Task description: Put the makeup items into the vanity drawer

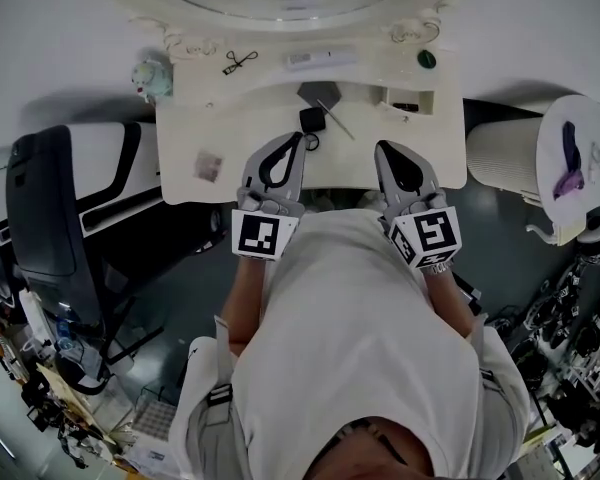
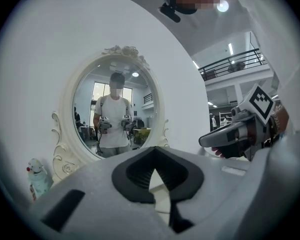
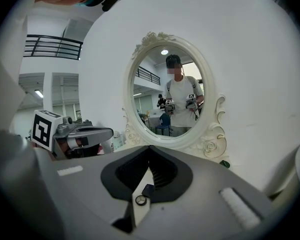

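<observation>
Seen from above, I stand at a white vanity with both claws held level in front of my chest, over the near edge of the tabletop [image 1: 250, 128]. My left claw [image 2: 155, 151] has its jaws together and carries nothing. My right claw [image 3: 149, 149] looks the same, tips meeting and empty. A small dark shape and a ring show through its lower gap, and I cannot tell whether they lie on the surface below.

The makeup items are all out on top. A small black compact [image 1: 311, 119] sits just ahead of the left claw's tip, and a thin stick [image 1: 336, 120] lies just beside it, between the lines of the two claws. Further ahead, near the oval mirror [image 2: 115, 109], lie a pale tube [image 1: 315, 59] and a black looped item [image 1: 239, 62].

I judge the task barely begun: this is the approach, with nothing gripped. The next move calls for parting one claw's jaws, then either finding the drawer pull or lowering onto the compact.

No drawer front shows in any view; my claws and body cover the near edge. An open box-like compartment [image 1: 410, 99] lies ahead of the right claw, and its contents are too dark to read.
</observation>
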The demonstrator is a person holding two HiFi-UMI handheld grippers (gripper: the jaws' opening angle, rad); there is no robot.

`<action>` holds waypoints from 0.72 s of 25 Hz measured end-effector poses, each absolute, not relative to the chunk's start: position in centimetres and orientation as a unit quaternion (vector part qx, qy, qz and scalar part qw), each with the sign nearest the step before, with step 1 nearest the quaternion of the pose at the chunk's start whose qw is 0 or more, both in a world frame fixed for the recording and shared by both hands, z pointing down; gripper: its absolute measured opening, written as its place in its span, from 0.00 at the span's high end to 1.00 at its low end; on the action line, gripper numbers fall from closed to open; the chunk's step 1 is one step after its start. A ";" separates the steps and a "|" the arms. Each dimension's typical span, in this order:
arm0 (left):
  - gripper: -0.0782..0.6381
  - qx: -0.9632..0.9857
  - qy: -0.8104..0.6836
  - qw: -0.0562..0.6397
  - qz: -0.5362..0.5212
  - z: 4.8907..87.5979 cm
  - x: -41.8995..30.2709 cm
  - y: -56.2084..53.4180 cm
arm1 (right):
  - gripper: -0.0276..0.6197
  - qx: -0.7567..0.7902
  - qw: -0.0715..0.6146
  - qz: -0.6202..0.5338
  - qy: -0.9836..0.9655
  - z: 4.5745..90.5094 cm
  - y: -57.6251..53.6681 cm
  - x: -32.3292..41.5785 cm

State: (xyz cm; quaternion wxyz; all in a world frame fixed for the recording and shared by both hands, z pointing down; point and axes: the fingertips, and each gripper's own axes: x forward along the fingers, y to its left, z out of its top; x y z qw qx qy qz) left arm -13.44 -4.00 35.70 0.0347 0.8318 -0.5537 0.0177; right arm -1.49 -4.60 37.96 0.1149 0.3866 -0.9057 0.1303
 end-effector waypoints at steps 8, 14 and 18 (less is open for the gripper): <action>0.88 0.829 -0.558 0.034 0.012 35.9 -17.5 -2.3 | 0.94 0.399 0.119 0.128 -0.900 38.4 -2.5 -4.1; 0.88 0.828 -0.559 0.038 0.004 36.1 -17.6 -1.9 | 0.94 0.409 0.122 0.125 -0.896 38.2 -2.1 -3.9; 0.88 0.826 -0.563 0.019 0.009 35.7 -17.1 -1.8 | 0.94 0.410 0.122 0.133 -0.894 38.6 -2.4 -3.6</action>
